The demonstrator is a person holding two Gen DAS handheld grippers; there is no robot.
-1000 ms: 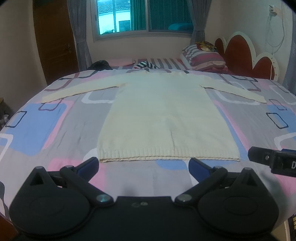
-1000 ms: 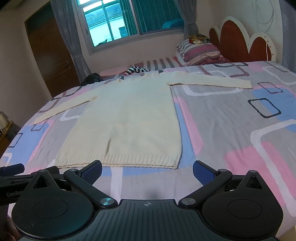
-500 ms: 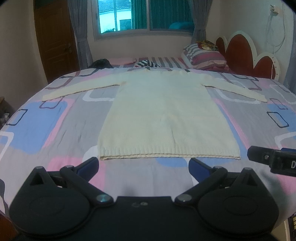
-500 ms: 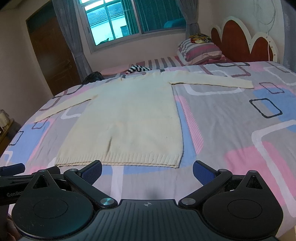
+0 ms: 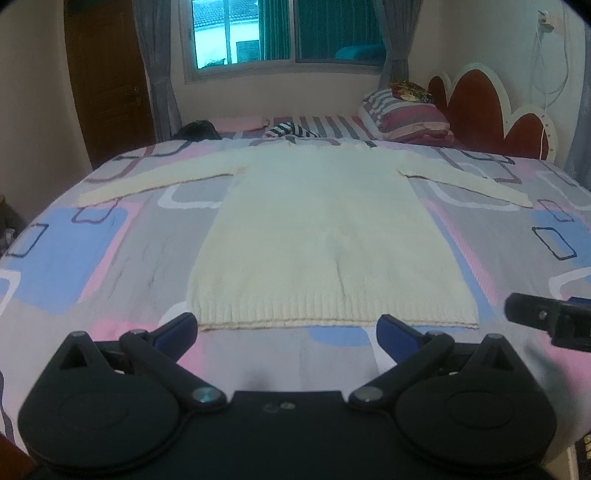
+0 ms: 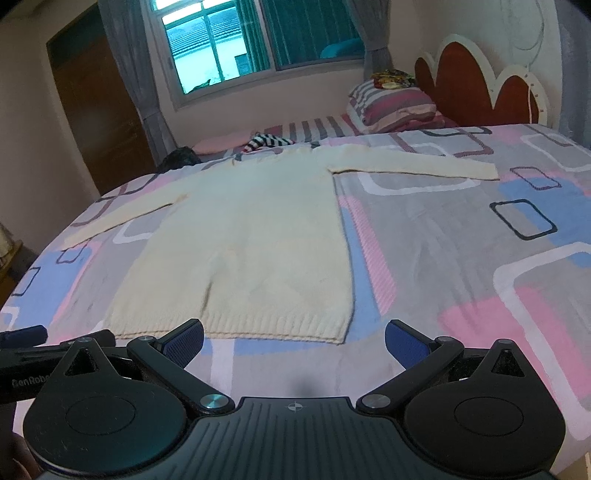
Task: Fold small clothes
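Note:
A cream knitted sweater (image 5: pixel 325 236) lies flat on the patterned bedspread (image 5: pixel 92 258), both sleeves spread out sideways and its ribbed hem nearest me. My left gripper (image 5: pixel 286 328) hovers open just short of the hem, nothing between its blue pads. In the right wrist view the same sweater (image 6: pixel 251 243) lies left of centre, and my right gripper (image 6: pixel 293 339) is open over the hem's right corner, holding nothing. The right gripper's tip (image 5: pixel 546 317) shows at the right edge of the left wrist view.
Striped pillows (image 5: pixel 410 114) and a red scalloped headboard (image 5: pixel 487 114) stand at the far right. A striped garment (image 5: pixel 291 130) and a dark bundle (image 5: pixel 195 130) lie beyond the sweater's collar. A wooden door (image 5: pixel 107 74) and a curtained window (image 5: pixel 280 33) are behind the bed.
Both grippers have crept slightly forward toward the sweater's hem, which now sits closer to the fingertips. The sweater itself has not moved.

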